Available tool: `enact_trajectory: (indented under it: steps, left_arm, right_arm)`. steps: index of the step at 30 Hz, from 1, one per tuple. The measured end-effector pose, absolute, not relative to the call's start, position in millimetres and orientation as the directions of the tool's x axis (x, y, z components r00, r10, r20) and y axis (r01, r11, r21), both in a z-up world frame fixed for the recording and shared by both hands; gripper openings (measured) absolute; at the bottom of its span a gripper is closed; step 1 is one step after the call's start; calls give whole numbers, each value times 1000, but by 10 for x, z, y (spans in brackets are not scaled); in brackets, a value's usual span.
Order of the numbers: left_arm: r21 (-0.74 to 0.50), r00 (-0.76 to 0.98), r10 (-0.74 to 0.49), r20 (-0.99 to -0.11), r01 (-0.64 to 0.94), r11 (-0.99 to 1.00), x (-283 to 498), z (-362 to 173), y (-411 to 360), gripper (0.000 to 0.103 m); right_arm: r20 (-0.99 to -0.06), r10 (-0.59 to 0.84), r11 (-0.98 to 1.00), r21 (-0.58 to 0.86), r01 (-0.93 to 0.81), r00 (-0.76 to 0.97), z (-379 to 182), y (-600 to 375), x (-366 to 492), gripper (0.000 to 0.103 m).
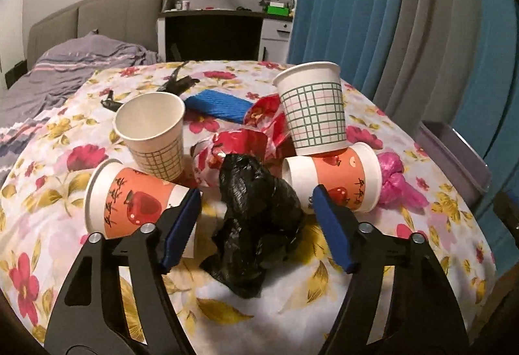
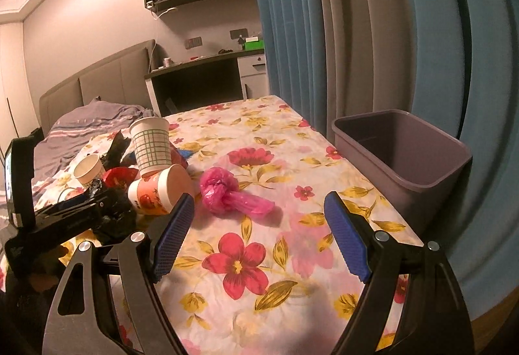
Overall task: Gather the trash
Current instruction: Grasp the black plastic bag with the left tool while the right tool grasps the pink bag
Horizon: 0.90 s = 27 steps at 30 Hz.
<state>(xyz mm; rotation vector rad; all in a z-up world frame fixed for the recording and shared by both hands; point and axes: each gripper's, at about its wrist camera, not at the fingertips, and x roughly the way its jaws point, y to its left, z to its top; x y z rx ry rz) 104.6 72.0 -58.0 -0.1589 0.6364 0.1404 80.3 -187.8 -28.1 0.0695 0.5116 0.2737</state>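
My left gripper (image 1: 256,209) is open, its blue pads on either side of a crumpled black plastic bag (image 1: 256,212) on the flowered tablecloth. Around it lie two orange apple-print paper cups (image 1: 129,202) (image 1: 340,180) on their sides, two green-grid cups (image 1: 152,131) (image 1: 311,108), red wrappers (image 1: 240,141), a blue sponge-like piece (image 1: 217,105) and a pink bag (image 1: 399,183). My right gripper (image 2: 259,218) is open and empty above the cloth, just before the pink bag (image 2: 230,193). A grey bin (image 2: 402,154) stands at the table's right edge.
The left gripper's body (image 2: 65,212) shows at the left of the right wrist view. Blue and grey curtains (image 2: 389,30) hang right behind the bin. A bed (image 1: 65,69) and a desk (image 1: 220,27) lie beyond the table.
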Motion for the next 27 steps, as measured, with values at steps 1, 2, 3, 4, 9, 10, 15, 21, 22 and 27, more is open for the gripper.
enact_trajectory:
  steps: [1,2,3,4,9,10,15,21,22,27]
  left_arm:
    - [-113,794,69,-604,-171,979,1061,-581,724,62]
    - [-124,791,55,-609,-164,979,1082,-585,729,56]
    - [-132,786,46,-616,-161,978,1107,-590,730,50]
    - [-141,781,37,-624,-158,977,1128,-607,733,47]
    - [-164,771,11,-637,-150,975,1160,-661,754,26]
    - [-168,773,9,-635,-149,974,1154,-661,763,24]
    - [-199,799,-18,-601,-128,972,1019,-568,756,14]
    - [-233,853,-55,-520,-79,969,693,-301,713,13]
    - [-238,860,-60,-507,-73,969,646,-260,716,13]
    - [-259,879,-59,-473,-75,963,512,-155,794,13]
  right_arm:
    - [-476,276,961,134,-241,835,-289,-1870,821,80]
    - [-478,276,961,134,-242,834,-297,-1860,837,80]
    - [-481,277,961,135,-242,832,-304,-1850,856,80]
    - [-482,277,961,135,-243,831,-305,-1838,873,80]
    - [-486,279,960,130,-247,828,-328,-1804,922,80]
    - [-489,278,960,129,-247,827,-333,-1797,938,80]
    - [-500,268,963,114,-244,824,-362,-1756,989,80]
    - [-518,263,963,95,-250,814,-412,-1679,1084,80]
    - [-523,264,963,91,-254,811,-422,-1653,1110,80]
    - [-542,276,956,71,-284,793,-460,-1467,1266,80]
